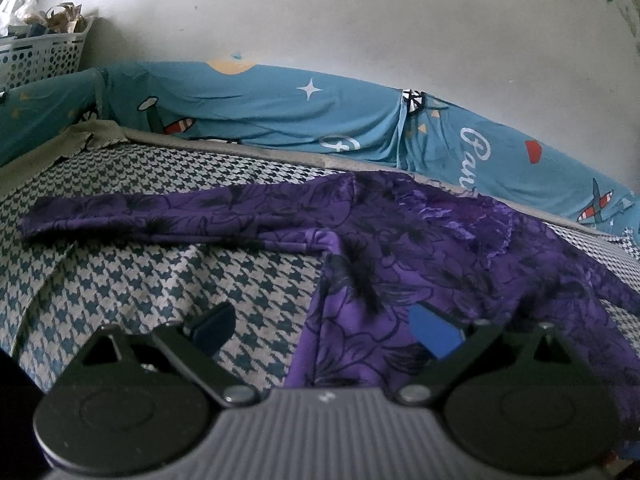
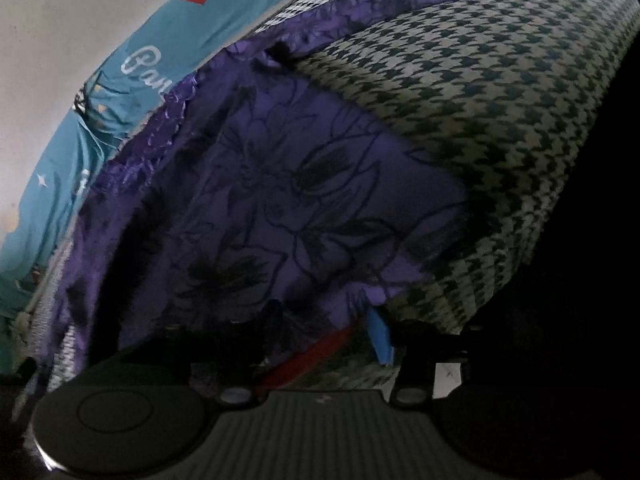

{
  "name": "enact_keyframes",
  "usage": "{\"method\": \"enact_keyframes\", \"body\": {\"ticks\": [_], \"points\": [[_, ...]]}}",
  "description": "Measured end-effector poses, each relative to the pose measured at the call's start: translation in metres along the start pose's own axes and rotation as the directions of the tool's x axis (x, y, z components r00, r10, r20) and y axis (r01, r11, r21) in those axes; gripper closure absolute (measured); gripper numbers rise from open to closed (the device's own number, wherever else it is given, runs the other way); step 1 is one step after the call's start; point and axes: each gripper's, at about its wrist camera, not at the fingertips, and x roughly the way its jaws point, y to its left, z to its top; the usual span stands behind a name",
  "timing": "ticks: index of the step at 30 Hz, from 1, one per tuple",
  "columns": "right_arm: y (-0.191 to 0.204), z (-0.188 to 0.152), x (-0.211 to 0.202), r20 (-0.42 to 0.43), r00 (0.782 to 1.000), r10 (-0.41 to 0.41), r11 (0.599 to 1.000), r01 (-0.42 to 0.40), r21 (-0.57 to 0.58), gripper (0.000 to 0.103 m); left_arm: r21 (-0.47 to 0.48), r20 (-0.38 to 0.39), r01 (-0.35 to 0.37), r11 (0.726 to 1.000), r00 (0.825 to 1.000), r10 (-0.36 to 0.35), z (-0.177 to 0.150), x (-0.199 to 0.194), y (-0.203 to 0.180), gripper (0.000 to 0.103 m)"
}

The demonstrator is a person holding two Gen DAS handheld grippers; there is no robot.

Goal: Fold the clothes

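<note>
A purple garment with black flower print (image 1: 400, 248) lies spread on the houndstooth bed cover (image 1: 160, 280), one long sleeve (image 1: 140, 216) stretched to the left. My left gripper (image 1: 324, 328) is open just above the bed, its jaws straddling the garment's left edge; the right blue pad (image 1: 434, 330) is over the fabric. In the right wrist view the garment (image 2: 300, 200) fills the middle and drapes over the gripper. My right gripper (image 2: 320, 344) is at the garment's lower hem; only one blue pad (image 2: 382, 338) shows, the other finger is hidden under cloth.
A blue cartoon-print sheet (image 1: 280, 108) runs along the white wall (image 1: 360, 12) behind the bed. A white perforated basket (image 1: 40, 52) with scraps stands at the far left. The houndstooth cover (image 2: 500, 100) falls off at the bed's edge on the right.
</note>
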Motion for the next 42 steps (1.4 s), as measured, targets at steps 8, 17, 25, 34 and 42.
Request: {"method": "enact_keyframes", "body": {"ticks": [8,17,25,34,42], "points": [[0.008,-0.001,-0.016,0.077,0.991,-0.114,0.99,0.119,-0.078,0.096,-0.02,0.003,0.001,1.0,1.0,-0.001,0.001,0.0,0.003,0.005],[0.013,0.001,-0.02,-0.011,0.983,-0.185,0.97,0.18,-0.161,0.086,-0.02,-0.003,-0.016,1.0,1.0,0.015,0.001,0.001,0.004,0.004],[0.023,0.021,-0.051,0.043,0.998,-0.049,0.954,0.059,-0.293,0.079,-0.035,-0.041,-0.016,0.999,0.999,0.014,0.004,0.014,0.004,0.003],[0.019,0.07,-0.019,0.064,0.998,0.011,0.948,0.01,-0.32,0.075,-0.01,-0.071,0.008,1.0,0.997,-0.009,0.018,0.043,-0.006,0.002],[0.014,0.105,0.012,0.048,0.998,-0.047,0.938,0.061,-0.34,0.061,-0.068,-0.091,0.011,0.998,0.996,-0.017,0.04,0.078,0.009,0.0]]}}
